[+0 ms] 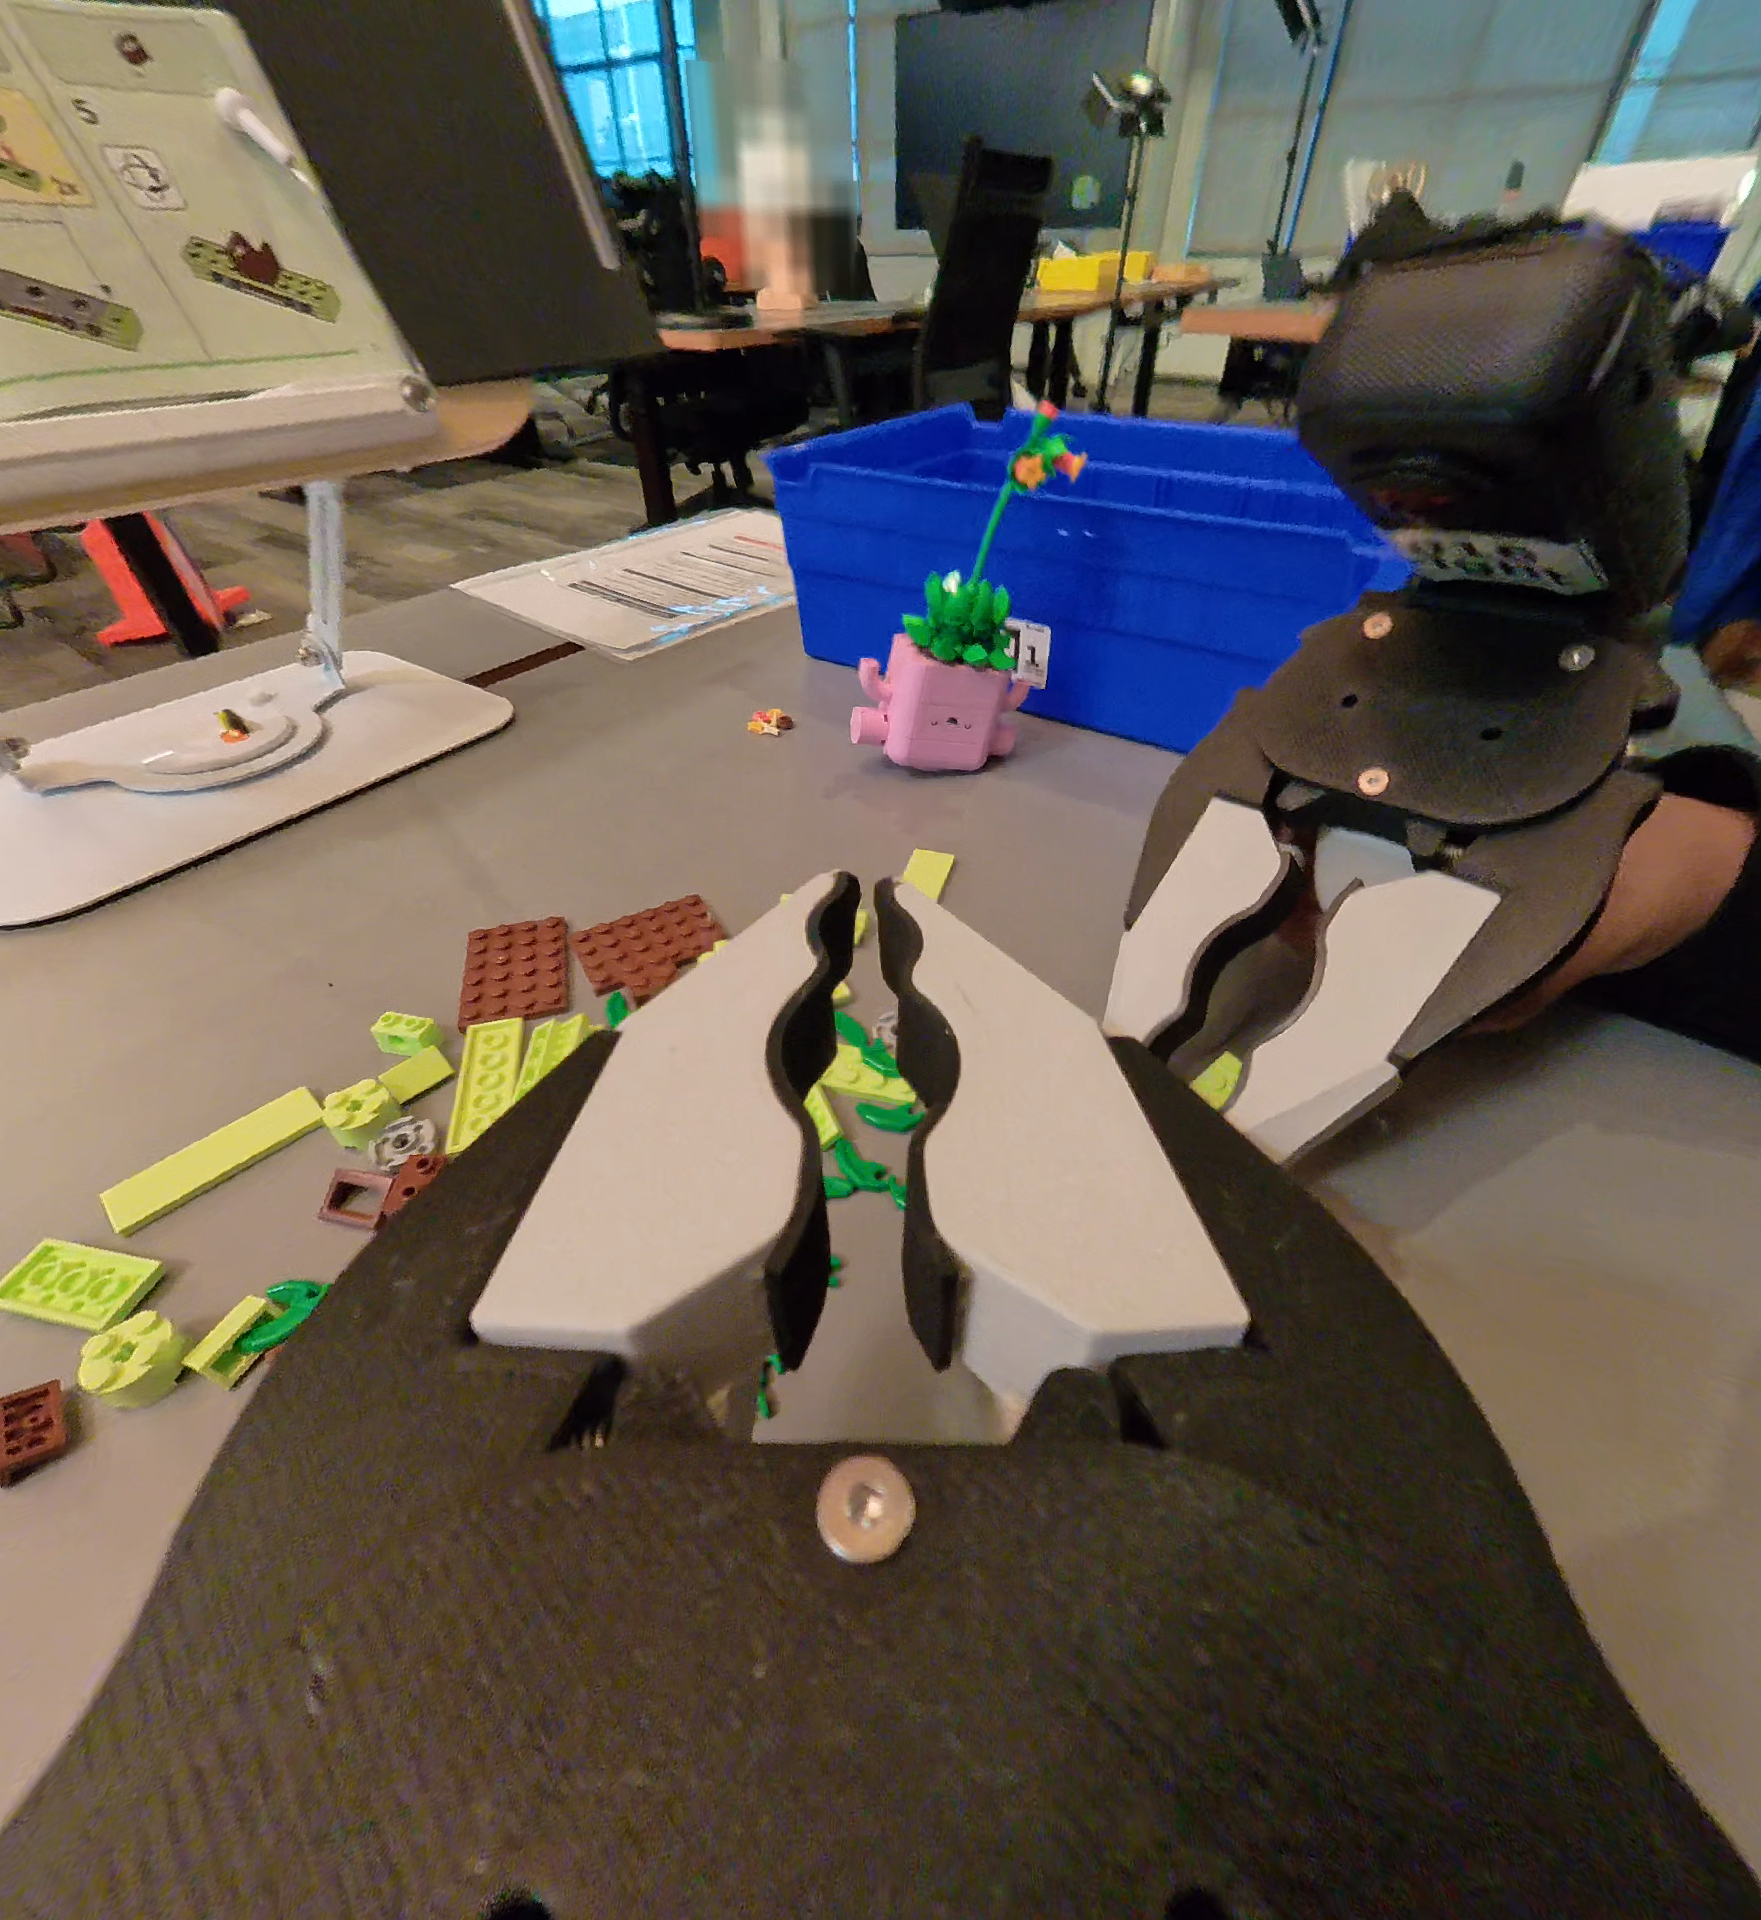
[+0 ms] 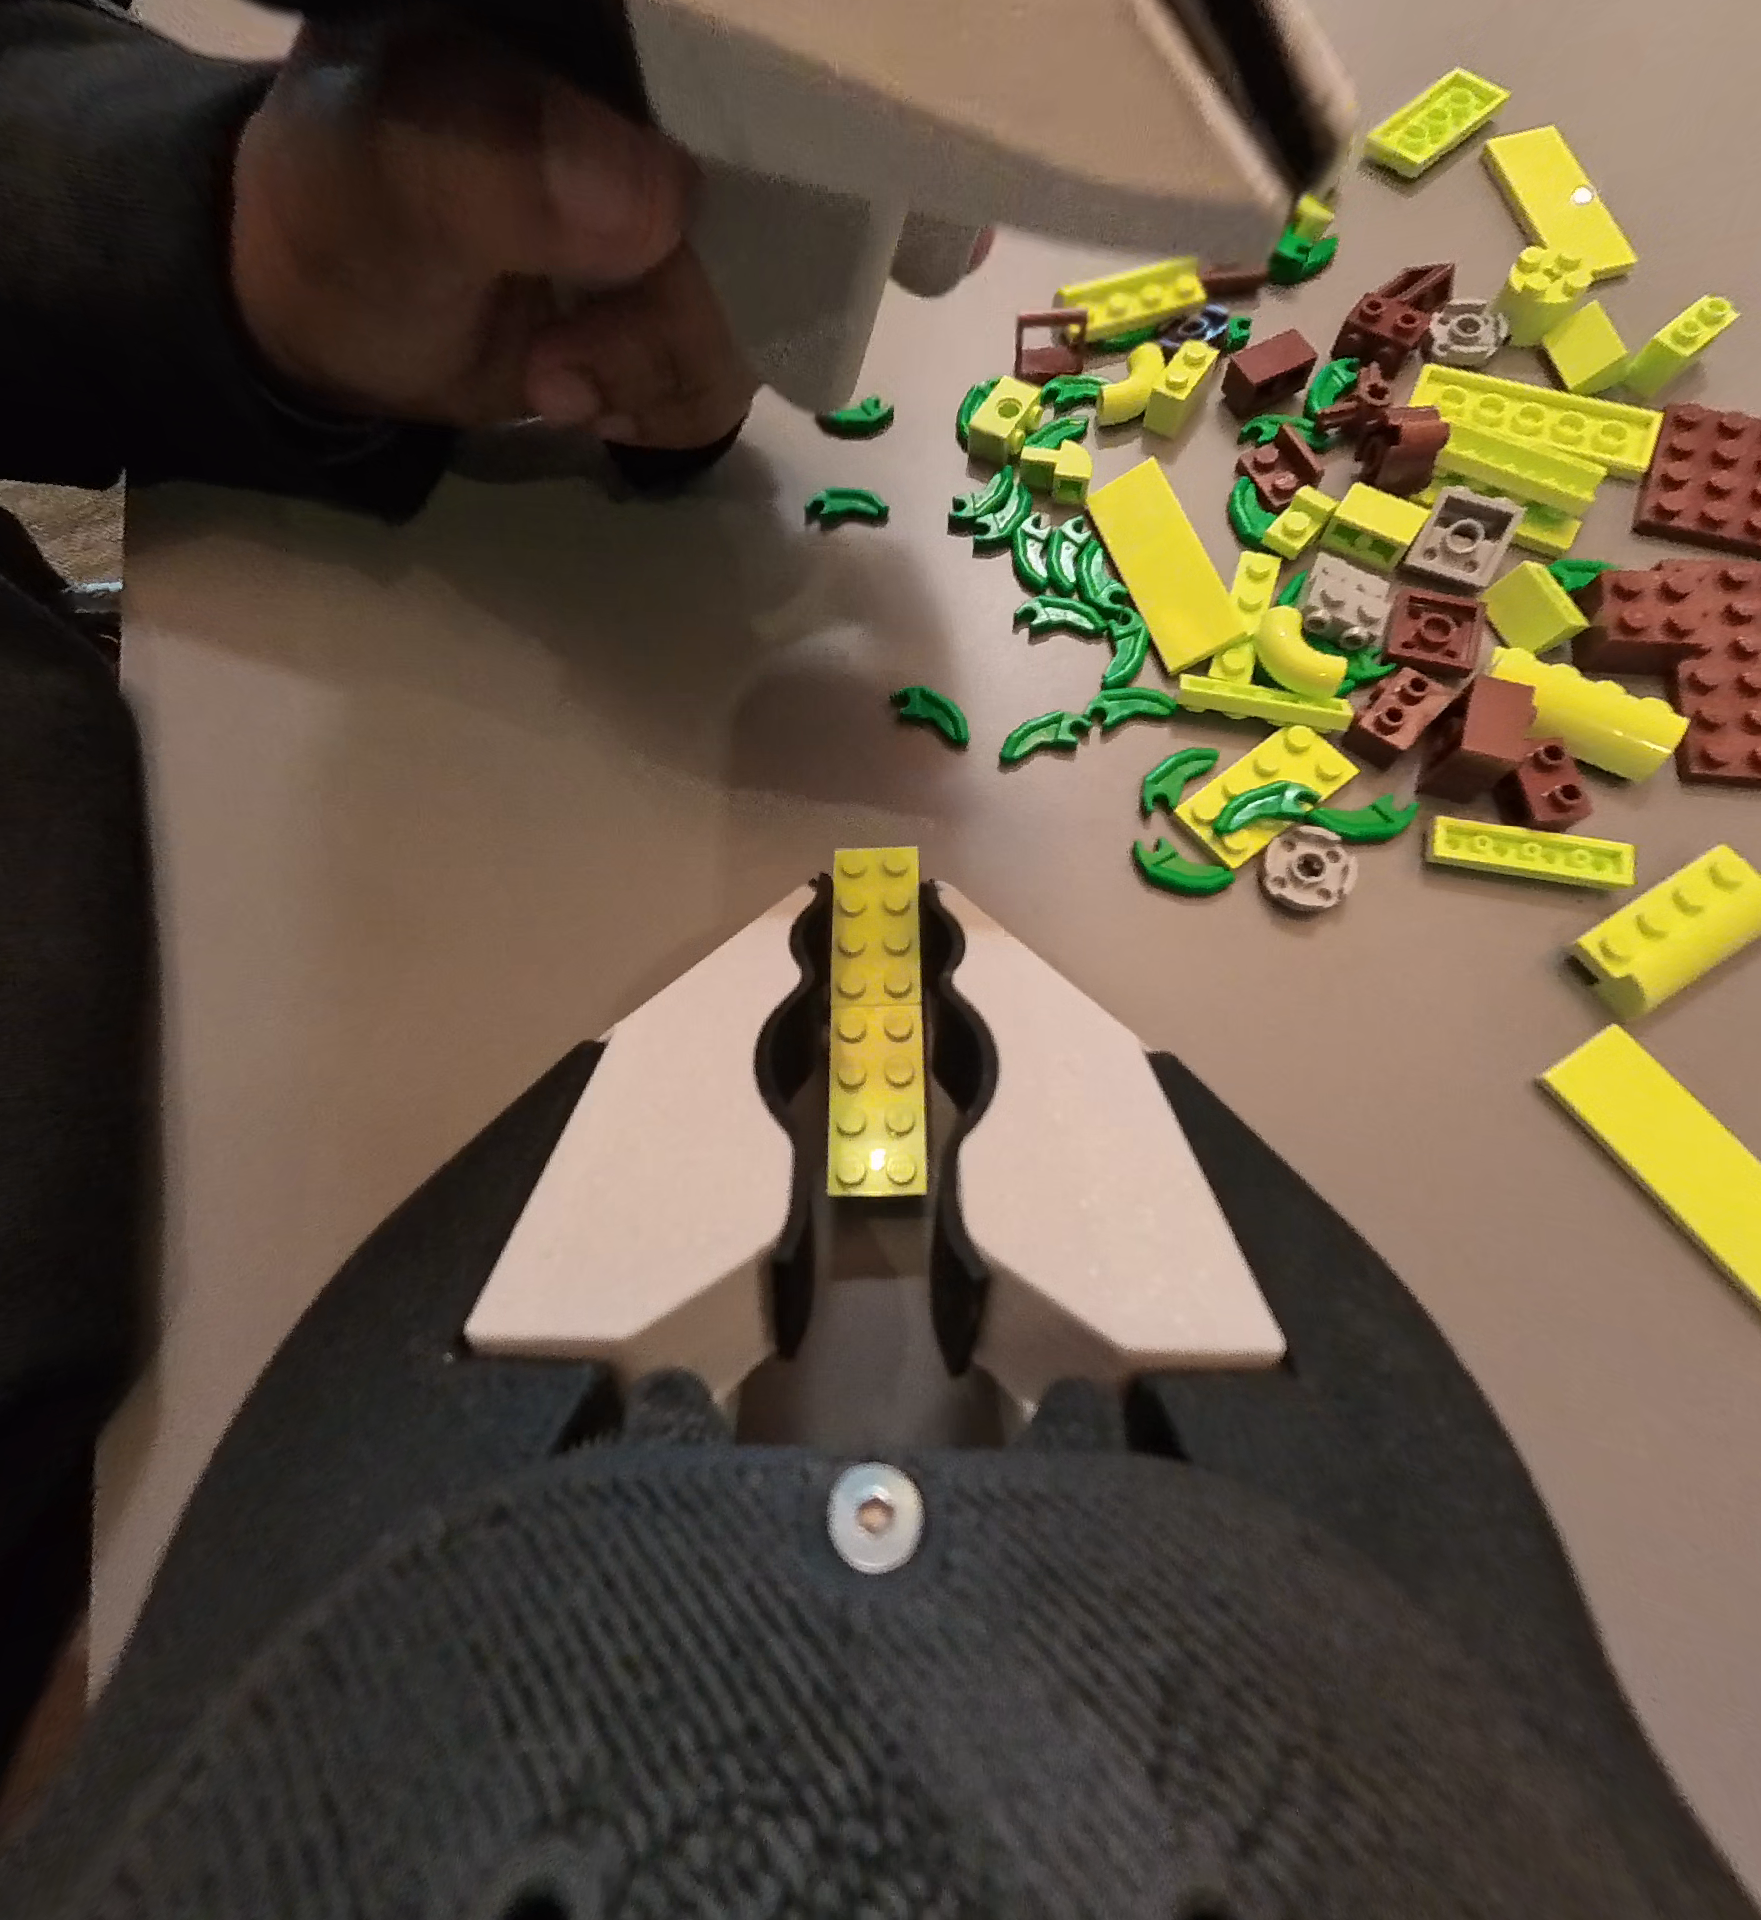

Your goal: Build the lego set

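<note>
The right wrist view is the only one that really shows what the right gripper (image 2: 876, 894) has: a long lime plate (image 2: 878, 1029), two studs wide and made of two sections end to end, lying lengthwise between the fingers and clamped by them, with its far end poking just past the tips. It's angled down at the grey table (image 2: 440, 831). Beyond the tips to the right is the loose pile of lego pieces (image 2: 1375, 540): lime plates and tiles, little dark green leaf bits, brown bricks, and a couple of big brown plates (image 2: 1749, 644) at the far edge. At upper left there's a hand (image 2: 481, 270) in a dark sleeve wrapped around the other gripper's handle.

The left wrist view gives the wider room. The left gripper (image 1: 860, 894) hangs over the same pile with a narrow gap between its fingers and nothing in it, so it's released. To its right, the right gripper (image 1: 1208, 1049) tips steeply toward the table with only a sliver of lime showing at its tips. Farther back stands a pink lego pot (image 1: 943, 707) with green leaves and a tall flower stem, then a blue bin (image 1: 1115, 582). Off to the left, an instruction booklet (image 1: 128, 208) sits propped on a white stand (image 1: 232, 748).
</note>
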A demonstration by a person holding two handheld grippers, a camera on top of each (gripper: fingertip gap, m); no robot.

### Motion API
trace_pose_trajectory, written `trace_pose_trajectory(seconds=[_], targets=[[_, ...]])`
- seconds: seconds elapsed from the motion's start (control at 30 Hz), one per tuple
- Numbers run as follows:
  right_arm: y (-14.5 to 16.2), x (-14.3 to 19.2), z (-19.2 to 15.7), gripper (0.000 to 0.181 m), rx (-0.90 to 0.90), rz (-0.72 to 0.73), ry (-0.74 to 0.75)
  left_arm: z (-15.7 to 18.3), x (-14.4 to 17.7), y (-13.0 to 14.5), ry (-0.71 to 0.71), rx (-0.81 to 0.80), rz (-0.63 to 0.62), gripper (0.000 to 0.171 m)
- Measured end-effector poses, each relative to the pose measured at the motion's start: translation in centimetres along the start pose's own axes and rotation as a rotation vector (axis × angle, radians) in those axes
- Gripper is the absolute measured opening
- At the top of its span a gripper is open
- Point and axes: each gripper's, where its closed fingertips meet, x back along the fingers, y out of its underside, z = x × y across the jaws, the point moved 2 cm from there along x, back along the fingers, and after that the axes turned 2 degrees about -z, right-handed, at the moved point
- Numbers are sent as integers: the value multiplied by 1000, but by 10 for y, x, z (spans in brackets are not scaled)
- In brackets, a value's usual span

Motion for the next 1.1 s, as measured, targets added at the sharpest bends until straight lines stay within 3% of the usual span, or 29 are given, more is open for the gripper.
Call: trace_pose_trajectory(seconds=[0.2,0.33,0.43,0.53,0.63,0.73,0.83,1.1], targets=[[-21,-19,-24,14,31,34,-44,-45,21,-8,-71,184,132,0],[-37,-43,-34,15,63,16,4,-60,28,-8,-134,184,142,0],[-42,-47,-33,27,45,23,8,-62,29,-8,-155,164,143,0],[-52,-35,-28,40,-17,125,-33,-63,30,-8,-162,166,152,0],[-65,-15,-4,40,-104,252,-8,-64,28,-7,-133,216,152,0],[-73,0,41,36,-186,274,141,-62,25,-5,-72,301,157,0],[-74,-2,82,33,-217,172,269,-62,24,-5,-82,302,151,1],[-65,-40,119,31,-114,-58,221,-60,24,-5,-86,280,151,1]])
